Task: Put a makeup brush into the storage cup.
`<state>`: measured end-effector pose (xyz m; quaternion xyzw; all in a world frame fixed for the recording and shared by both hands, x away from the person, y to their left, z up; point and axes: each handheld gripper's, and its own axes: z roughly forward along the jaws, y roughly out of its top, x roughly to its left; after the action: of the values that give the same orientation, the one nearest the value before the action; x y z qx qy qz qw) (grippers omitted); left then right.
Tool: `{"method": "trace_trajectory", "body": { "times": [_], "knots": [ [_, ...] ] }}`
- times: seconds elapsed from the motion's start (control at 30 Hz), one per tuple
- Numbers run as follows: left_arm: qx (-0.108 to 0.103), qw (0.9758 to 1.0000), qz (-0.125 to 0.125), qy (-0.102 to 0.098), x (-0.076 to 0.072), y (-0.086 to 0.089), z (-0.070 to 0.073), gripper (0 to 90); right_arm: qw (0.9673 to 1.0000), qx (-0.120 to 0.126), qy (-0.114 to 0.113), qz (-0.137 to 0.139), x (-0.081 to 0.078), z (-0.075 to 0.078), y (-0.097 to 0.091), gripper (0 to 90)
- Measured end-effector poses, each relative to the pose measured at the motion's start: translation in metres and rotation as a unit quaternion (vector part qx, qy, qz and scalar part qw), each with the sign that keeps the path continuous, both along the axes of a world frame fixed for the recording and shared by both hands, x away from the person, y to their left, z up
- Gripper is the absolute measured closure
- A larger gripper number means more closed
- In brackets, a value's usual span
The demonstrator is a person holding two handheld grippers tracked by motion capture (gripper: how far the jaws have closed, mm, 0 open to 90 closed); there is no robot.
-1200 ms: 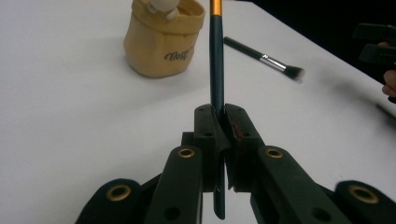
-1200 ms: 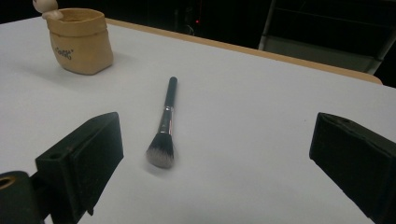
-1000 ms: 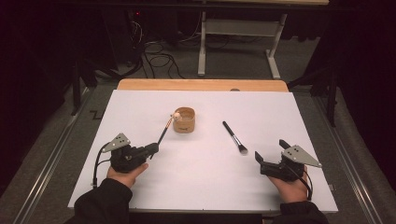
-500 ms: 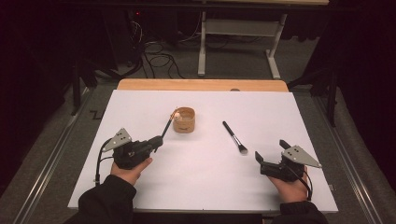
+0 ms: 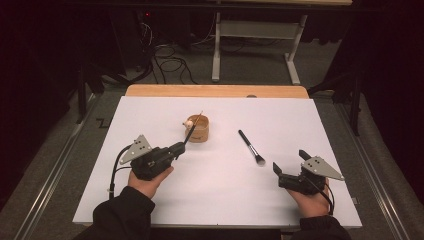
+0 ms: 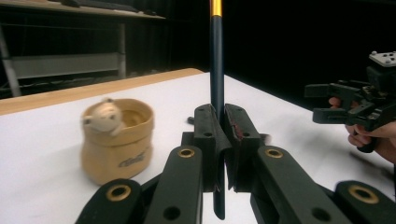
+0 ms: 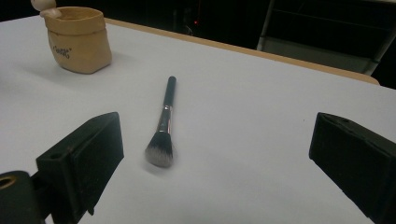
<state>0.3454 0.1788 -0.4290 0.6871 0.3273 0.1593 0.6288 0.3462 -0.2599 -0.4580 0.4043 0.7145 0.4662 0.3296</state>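
White table point(image 5: 150, 200): your left gripper point(image 5: 176, 148), clamping the thin brush point(image 5: 192, 131), lifted it toward the pot point(image 5: 199, 134) near the far edge; right gripper point(image 5: 291, 167) wide.

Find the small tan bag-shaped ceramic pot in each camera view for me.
High view: small tan bag-shaped ceramic pot at the table's centre, left of middle.
Left gripper view: left of the shut jaws.
Right gripper view: top left corner.
Shared landmark: the loose black-handled makeup brush lying nearby.

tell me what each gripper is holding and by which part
The left gripper is clamped on the lower handle of a dark brush. The right gripper is open and holds nothing.
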Motion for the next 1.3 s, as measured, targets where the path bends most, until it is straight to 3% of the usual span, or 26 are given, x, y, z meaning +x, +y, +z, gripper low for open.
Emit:
{"method": "trace_trajectory", "body": {
  "times": [0.13, 0.2, 0.37, 0.6, 0.8, 0.93, 1.3],
  "knots": [
    [-0.002, 1.0000, -0.009, -0.001, 0.000, -0.009, -0.008, 84.5, 1.0000, 0.002, 0.000, 0.001, -0.001, 0.000, 0.000, 3.7],
    [0.007, 0.9999, -0.010, -0.003, 0.000, -0.012, -0.010, 84.5, 1.0000, 0.001, -0.002, 0.004, -0.001, 0.000, 0.001, 3.7],
    [0.002, 1.0000, -0.003, 0.009, 0.004, -0.009, -0.018, 84.5, 1.0000, 0.000, -0.005, 0.005, -0.003, 0.002, 0.003, 3.7],
    [0.003, 1.0000, -0.003, 0.002, 0.002, -0.007, -0.018, 84.5, 0.9997, 0.009, -0.016, 0.017, -0.003, 0.016, 0.015, 3.7],
    [-0.002, 1.0000, 0.004, 0.002, 0.001, -0.003, -0.019, 84.5, 0.9980, -0.007, -0.042, 0.047, 0.003, 0.045, 0.047, 4.7],
    [-0.004, 0.9999, 0.010, -0.002, 0.001, -0.002, -0.018, 84.5, 0.9969, -0.007, -0.045, 0.064, 0.009, 0.061, 0.065, 6.4],
    [-0.012, 0.9996, 0.023, -0.009, 0.006, 0.002, -0.018, 84.5, 0.9928, 0.003, -0.057, 0.105, 0.031, 0.081, 0.112, 9.0]
  ]
}}
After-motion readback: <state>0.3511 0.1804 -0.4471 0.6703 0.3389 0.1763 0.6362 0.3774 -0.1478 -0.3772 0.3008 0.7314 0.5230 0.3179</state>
